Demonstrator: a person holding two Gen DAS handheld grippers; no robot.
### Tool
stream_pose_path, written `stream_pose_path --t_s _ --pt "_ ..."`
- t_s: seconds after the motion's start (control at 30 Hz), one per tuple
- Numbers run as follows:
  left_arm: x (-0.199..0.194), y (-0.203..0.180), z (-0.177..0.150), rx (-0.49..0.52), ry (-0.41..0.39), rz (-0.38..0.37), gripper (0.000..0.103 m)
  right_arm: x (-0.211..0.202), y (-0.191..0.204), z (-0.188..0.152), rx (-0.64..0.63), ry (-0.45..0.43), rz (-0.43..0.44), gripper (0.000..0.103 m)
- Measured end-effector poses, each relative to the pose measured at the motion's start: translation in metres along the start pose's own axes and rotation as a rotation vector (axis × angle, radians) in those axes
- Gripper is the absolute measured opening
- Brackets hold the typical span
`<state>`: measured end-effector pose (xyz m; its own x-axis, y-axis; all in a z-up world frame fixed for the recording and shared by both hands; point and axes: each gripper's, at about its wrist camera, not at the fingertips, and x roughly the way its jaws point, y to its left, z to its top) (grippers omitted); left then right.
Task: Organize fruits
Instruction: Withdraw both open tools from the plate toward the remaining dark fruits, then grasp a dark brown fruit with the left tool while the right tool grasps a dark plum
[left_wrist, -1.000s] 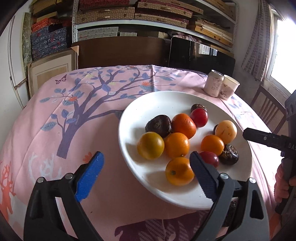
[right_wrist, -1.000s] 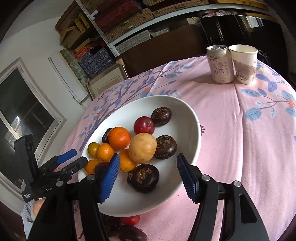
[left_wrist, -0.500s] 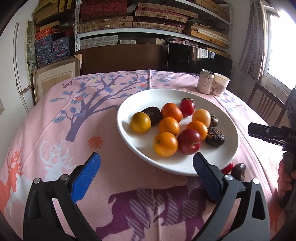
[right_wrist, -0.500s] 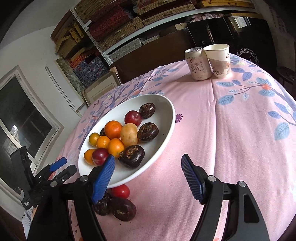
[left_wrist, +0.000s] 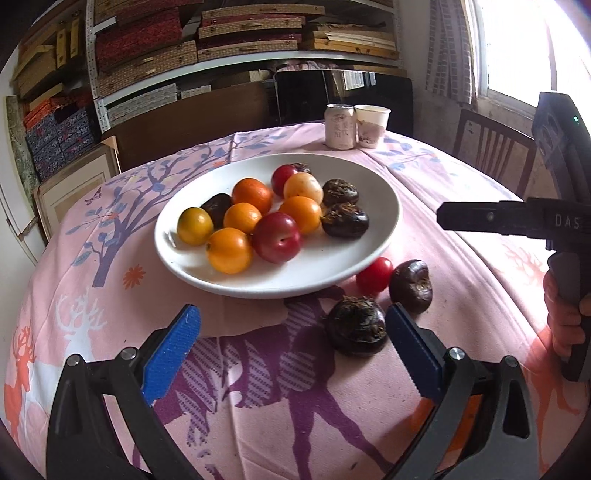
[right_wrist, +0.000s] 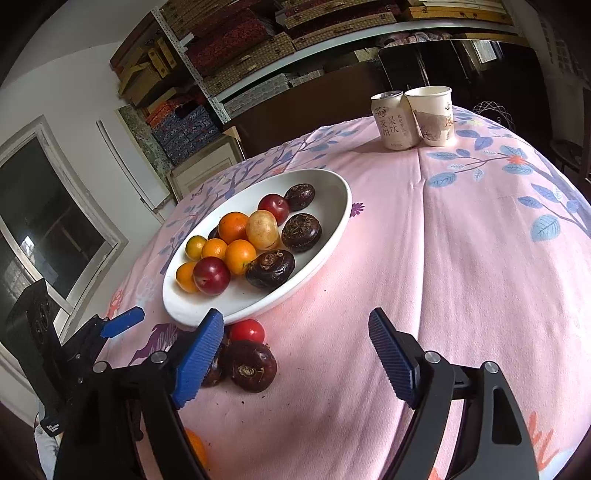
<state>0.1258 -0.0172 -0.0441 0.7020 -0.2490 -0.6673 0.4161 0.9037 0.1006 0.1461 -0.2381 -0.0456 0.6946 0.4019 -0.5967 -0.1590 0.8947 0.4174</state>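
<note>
A white plate (left_wrist: 384, 206) (right_wrist: 332, 240) on the pink tablecloth holds several oranges, red plums and dark water chestnuts. On the cloth by its near rim lie a small red fruit (left_wrist: 373, 275) (right_wrist: 247, 331) and two dark chestnuts (left_wrist: 356, 325) (left_wrist: 410, 285); one chestnut (right_wrist: 253, 365) shows clearly in the right wrist view. An orange (right_wrist: 195, 448) peeks out under the right gripper's frame. My left gripper (left_wrist: 291, 354) is open and empty, just in front of the plate. My right gripper (right_wrist: 295, 354) is open and empty, over the cloth right of the loose fruits.
A drink can (left_wrist: 340, 126) (right_wrist: 393, 120) and a paper cup (left_wrist: 371, 125) (right_wrist: 432, 114) stand at the table's far side. A wooden chair (left_wrist: 491, 147) stands at the right. Shelves with boxes fill the back wall.
Both grippers have drawn back from the plate toward the table's near edge. The loose red fruit and chestnuts beside the plate have come into view. Both stay open.
</note>
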Motion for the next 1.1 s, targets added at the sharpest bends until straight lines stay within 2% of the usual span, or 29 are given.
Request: stream_pose_path --t_s 0.2,0.37,0.43,0.57,0.7,0.77,0.83,0.97,1.1 --pt "0.018 -0.021 0.000 0.079 0.079 0.026 0.098 0.000 0.002 0.000 -0.008 0.002 0.000 0.082" --pt "0.027 -0.002 0.000 -0.020 0.123 0.051 0.099 0.002 0.004 -0.005 -0.019 0.009 -0.012 0.082" --pt "0.026 0.008 -0.001 -0.048 0.118 0.107 0.099 0.003 0.005 -0.007 -0.026 0.016 -0.023 0.082" --pt "0.023 0.022 -0.005 -0.091 0.125 0.088 0.099 0.008 0.010 -0.011 -0.056 0.037 -0.036 0.082" --pt "0.026 0.020 -0.004 -0.083 0.132 0.059 0.099 0.018 0.022 -0.016 -0.124 0.079 -0.046 0.082" --pt "0.029 0.018 -0.003 -0.084 0.140 0.045 0.099 0.021 0.029 -0.019 -0.160 0.094 -0.069 0.079" --pt "0.032 0.016 -0.003 -0.079 0.145 0.036 0.099 0.025 0.035 -0.022 -0.195 0.110 -0.087 0.071" --pt "0.038 0.010 0.000 -0.068 0.168 0.009 0.098 0.030 0.047 -0.026 -0.257 0.123 -0.111 0.070" --pt "0.043 0.013 -0.001 -0.092 0.188 -0.012 0.094 0.035 0.048 -0.027 -0.246 0.153 -0.076 0.063"
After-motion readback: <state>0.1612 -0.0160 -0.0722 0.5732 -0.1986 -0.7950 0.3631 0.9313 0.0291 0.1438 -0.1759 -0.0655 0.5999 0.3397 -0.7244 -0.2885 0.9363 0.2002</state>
